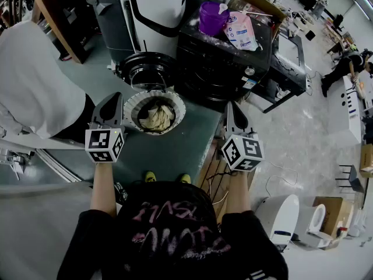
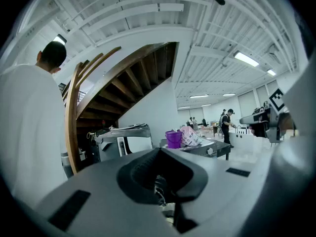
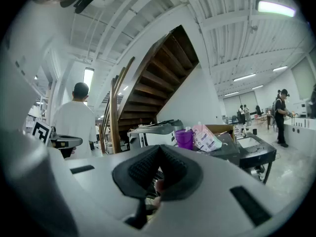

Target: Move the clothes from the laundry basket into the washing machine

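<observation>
Black short-sleeved tee (image 1: pixel 175 238) with pink lettering, yellow shoes (image 1: pixel 150 176)

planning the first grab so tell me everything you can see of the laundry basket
The laundry basket is round and white, plastic by the look of it, with a slotted wall flaring to a wide rim. It stands upright, open top up, on the grey-green floor, just in front of the washing machine. A crumpled cream heap of clothes lies inside it. Nothing else seems to touch it.
</observation>
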The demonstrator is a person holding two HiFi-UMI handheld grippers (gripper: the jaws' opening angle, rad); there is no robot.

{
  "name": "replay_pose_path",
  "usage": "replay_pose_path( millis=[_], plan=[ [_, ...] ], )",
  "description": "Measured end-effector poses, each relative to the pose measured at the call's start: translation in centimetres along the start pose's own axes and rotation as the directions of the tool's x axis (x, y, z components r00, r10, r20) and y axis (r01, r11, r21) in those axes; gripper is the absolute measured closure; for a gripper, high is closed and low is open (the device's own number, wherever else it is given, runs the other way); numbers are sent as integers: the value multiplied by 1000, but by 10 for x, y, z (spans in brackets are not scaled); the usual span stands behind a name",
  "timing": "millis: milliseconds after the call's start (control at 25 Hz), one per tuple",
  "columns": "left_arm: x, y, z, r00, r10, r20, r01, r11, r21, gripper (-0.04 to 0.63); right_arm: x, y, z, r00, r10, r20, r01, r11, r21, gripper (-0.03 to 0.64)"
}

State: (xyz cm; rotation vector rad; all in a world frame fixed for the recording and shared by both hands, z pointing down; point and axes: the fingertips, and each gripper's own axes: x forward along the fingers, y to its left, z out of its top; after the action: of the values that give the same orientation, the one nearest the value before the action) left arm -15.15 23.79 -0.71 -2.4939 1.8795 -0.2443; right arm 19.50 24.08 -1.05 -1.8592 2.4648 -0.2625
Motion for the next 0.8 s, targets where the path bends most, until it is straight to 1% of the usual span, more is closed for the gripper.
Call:
replay_pose_path(
  millis=[360,600,680,760,800],
  plan=[
    [-8,11,3,1000,23,6,-23,1000,-3,584,3,6,0,1000,21,-9,-21,1000,-11,614],
    [-12,17,3,999,33,1,-33,999,5,583,6,12,5,999,19,26,-20,999,25,611],
    [-14,20,2,999,35,0,-35,999,6,572,7,15,4,999,31,20,-32,999,28,577],
    [-15,21,1,1000,26,-2,-26,1000,-3,548,9,18,1,999,42,14,-43,999,22,550],
    [-15,21,1,1000,18,-5,-18,1000,-5,529,9,19,0,999,48,12,-49,999,21,527]
  ],
)
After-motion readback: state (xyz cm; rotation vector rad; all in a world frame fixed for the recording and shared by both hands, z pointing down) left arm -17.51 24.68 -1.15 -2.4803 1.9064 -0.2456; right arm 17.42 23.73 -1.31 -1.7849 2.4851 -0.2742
